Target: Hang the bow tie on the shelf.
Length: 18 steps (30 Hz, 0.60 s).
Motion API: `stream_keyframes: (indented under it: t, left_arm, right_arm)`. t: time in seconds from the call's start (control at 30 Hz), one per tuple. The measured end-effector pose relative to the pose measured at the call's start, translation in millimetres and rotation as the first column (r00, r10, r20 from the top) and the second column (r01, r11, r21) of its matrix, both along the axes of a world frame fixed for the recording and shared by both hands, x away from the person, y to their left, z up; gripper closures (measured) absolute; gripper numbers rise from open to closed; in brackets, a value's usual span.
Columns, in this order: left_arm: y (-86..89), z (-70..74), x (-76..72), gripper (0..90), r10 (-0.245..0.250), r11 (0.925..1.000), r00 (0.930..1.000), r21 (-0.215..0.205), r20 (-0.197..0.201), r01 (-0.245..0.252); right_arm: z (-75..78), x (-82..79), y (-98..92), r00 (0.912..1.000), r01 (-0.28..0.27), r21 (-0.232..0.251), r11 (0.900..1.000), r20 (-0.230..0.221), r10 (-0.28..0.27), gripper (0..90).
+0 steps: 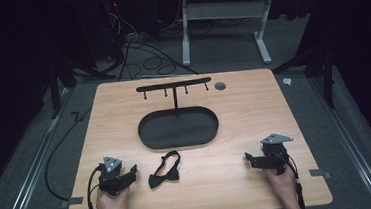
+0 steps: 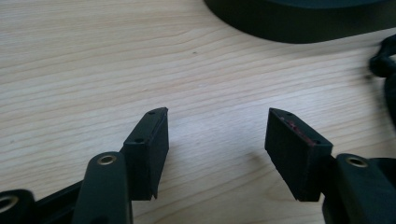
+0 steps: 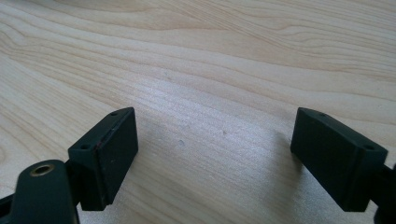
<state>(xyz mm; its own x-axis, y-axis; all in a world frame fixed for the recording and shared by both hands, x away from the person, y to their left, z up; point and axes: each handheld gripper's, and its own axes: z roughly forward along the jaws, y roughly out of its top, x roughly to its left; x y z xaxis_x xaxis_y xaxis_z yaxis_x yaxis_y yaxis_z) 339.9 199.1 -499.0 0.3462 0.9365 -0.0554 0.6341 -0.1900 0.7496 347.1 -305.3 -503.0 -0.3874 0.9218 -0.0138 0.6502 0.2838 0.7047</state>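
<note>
A black bow tie (image 1: 164, 170) with its strap looped lies on the wooden table (image 1: 244, 110) near the front, left of centre. Behind it stands a black stand: an oval tray base (image 1: 178, 127) with a post and a hook bar (image 1: 173, 85) on top. My left gripper (image 1: 131, 172) rests on the table just left of the bow tie, held by a hand, open with bare wood between its jaws (image 2: 217, 140). The bow tie's edge (image 2: 385, 70) shows at the right of the left gripper view. My right gripper (image 1: 250, 159) rests at the front right, open over bare wood (image 3: 215, 140).
A round grommet hole (image 1: 220, 85) sits in the table's back right area. Cables (image 1: 139, 58) and a white desk frame (image 1: 227, 26) lie on the floor beyond the table. Black stands flank both sides. Wood between the two grippers is bare.
</note>
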Motion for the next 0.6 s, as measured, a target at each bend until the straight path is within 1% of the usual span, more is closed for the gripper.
stream_keyframes:
  t: [0.03, 0.07, 0.1, 0.13, 0.2, 0.23, 0.27, 0.3, 0.33, 0.37, 0.4, 0.47, 0.5, 0.57, 0.6]
  left_arm:
    - [-3.4, 2.6, -0.3, 40.9, -0.021, 0.9997, 0.9998, -0.008, 0.002, 0.021]
    - [-3.4, 2.6, -0.3, 41.1, -0.021, 0.9997, 0.9998, -0.008, 0.002, 0.021]
    - [-6.5, 4.7, -0.3, 41.5, -0.040, 0.9991, 0.9992, -0.011, -0.001, 0.040]
    - [-6.5, 4.7, -0.3, 41.7, -0.040, 0.9991, 0.9992, -0.011, -0.001, 0.040]
    - [-9.1, 7.0, -0.1, 41.9, -0.057, 0.9983, 0.9984, -0.015, -0.005, 0.057]
    - [-11.3, 10.1, 0.3, 42.6, -0.073, 0.9969, 0.9973, -0.031, -0.005, 0.072]
    - [-11.3, 10.1, 0.3, 42.8, -0.073, 0.9969, 0.9973, -0.031, -0.005, 0.072]
    - [-13.9, 12.5, 0.4, 43.1, -0.083, 0.9954, 0.9965, -0.048, -0.002, 0.083]
    - [-13.9, 12.5, 0.4, 43.3, -0.083, 0.9954, 0.9965, -0.048, -0.002, 0.083]
    - [-18.0, 15.7, 0.5, 43.5, -0.102, 0.9929, 0.9948, -0.060, 0.003, 0.102]
    - [-18.0, 15.7, 0.5, 43.6, -0.102, 0.9929, 0.9948, -0.060, 0.003, 0.102]
    - [-25.6, 20.5, 1.4, 43.4, -0.128, 0.9897, 0.9918, -0.064, 0.004, 0.128]
    - [-25.6, 20.5, 1.4, 43.3, -0.128, 0.9897, 0.9918, -0.064, 0.004, 0.128]
    - [-34.7, 24.6, 3.1, 43.0, -0.158, 0.9848, 0.9874, -0.073, 0.012, 0.158]
    - [-34.7, 24.6, 3.1, 43.0, -0.158, 0.9848, 0.9874, -0.073, 0.012, 0.158]
  right_arm:
    - [0.0, 0.0, 0.0, 1.0000, 0.000, 0.000, 1.000, 0.000, 0.000, 16.0]
    - [0.0, 0.0, 0.0, 1.0000, 0.000, 0.000, 1.000, 0.000, 0.000, 16.0]
    - [0.0, 0.0, 0.0, 1.0000, 0.000, 0.000, 1.000, 0.000, 0.000, 16.0]
    - [0.0, 0.0, 0.0, 1.0000, 0.000, 0.000, 1.000, 0.000, 0.000, 16.0]
    - [0.0, 0.0, 0.0, 1.0000, 0.000, 0.000, 1.000, 0.000, 0.000, 16.0]
    - [0.0, 0.0, 0.0, 1.0000, 0.000, 0.000, 1.000, 0.000, 0.000, 16.0]
    - [0.0, 0.0, 0.0, 1.0000, 0.000, 0.000, 1.000, 0.000, 0.000, 16.0]
    - [0.0, 0.0, 0.0, 1.0000, 0.000, 0.000, 1.000, 0.000, 0.000, 16.0]
    - [0.0, 0.0, 0.0, 1.0000, 0.000, 0.000, 1.000, 0.000, 0.000, 16.0]
    - [0.0, 0.0, 0.0, 1.0000, 0.000, 0.000, 1.000, 0.000, 0.000, 16.0]
    - [0.0, 0.0, 0.0, 1.0000, 0.000, 0.000, 1.000, 0.000, 0.000, 16.0]
    - [0.0, 0.1, -0.1, 1.0000, -0.001, -0.001, 1.000, 0.001, 0.001, 16.0]
    - [0.0, 0.1, -0.1, 1.0000, -0.001, 0.000, 1.000, 0.001, 0.001, 16.0]
    - [0.0, 0.1, -0.1, 1.0000, -0.001, 0.000, 1.000, 0.001, 0.001, 16.0]
    - [0.0, 0.1, -0.1, 1.0000, -0.001, 0.000, 1.000, 0.001, 0.001, 16.0]
